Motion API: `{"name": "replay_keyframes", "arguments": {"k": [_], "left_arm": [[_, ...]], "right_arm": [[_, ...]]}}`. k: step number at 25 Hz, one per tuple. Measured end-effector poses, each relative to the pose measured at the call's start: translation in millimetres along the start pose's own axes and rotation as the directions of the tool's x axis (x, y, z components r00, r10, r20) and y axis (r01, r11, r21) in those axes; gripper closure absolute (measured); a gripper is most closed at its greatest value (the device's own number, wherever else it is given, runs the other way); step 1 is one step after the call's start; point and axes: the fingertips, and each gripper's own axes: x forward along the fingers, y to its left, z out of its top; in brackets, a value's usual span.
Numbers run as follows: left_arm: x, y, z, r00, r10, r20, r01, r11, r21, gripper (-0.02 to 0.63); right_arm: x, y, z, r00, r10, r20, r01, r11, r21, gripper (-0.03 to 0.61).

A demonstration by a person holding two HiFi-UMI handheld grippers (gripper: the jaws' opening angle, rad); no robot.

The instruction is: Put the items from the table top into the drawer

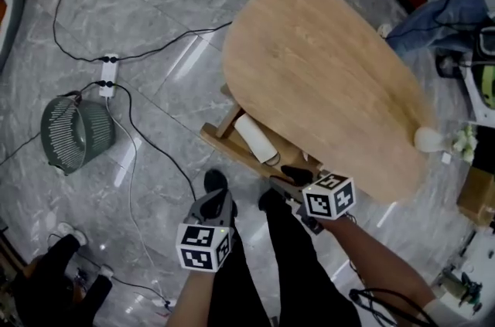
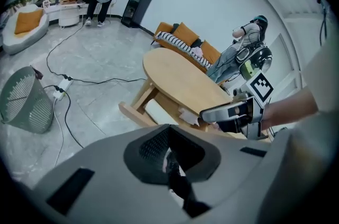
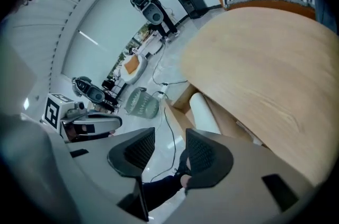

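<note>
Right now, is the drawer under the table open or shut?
Open. The drawer sticks out from under the table top, and a white roll shows lying inside it.

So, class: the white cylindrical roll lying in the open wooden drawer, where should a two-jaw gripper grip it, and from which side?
Probably at mid-length, jaws across its narrow width: the white cylindrical roll lies flat and long. Come down from the pulled-out side of the wooden drawer; the oval wooden table top overhangs the other.
</note>
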Motion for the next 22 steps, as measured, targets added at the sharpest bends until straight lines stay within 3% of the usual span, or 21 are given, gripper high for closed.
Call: {"name": "replay_keyframes", "arguments": {"k": [7,13,22], "left_arm": [[-56,-29,27,0.998,-0.045,-0.039,0.051,0.985,0.165,0.614],[-118,-53,53,0.998,-0.055,-0.027,0.060,0.971,0.232,0.614],[-178,-88,73,0.992,-0.116,-0.040,0.123,0.954,0.274,0.614]], "right_arm": [[-69,48,28,0.984,-0.024,0.177,0.012,0.997,0.070,0.497],[-117,100,39,0.973,-0.046,0.224,0.031,0.997,0.066,0.523],[-177,150,31,0.957,-0.085,0.278,0.063,0.994,0.087,0.538]]}}
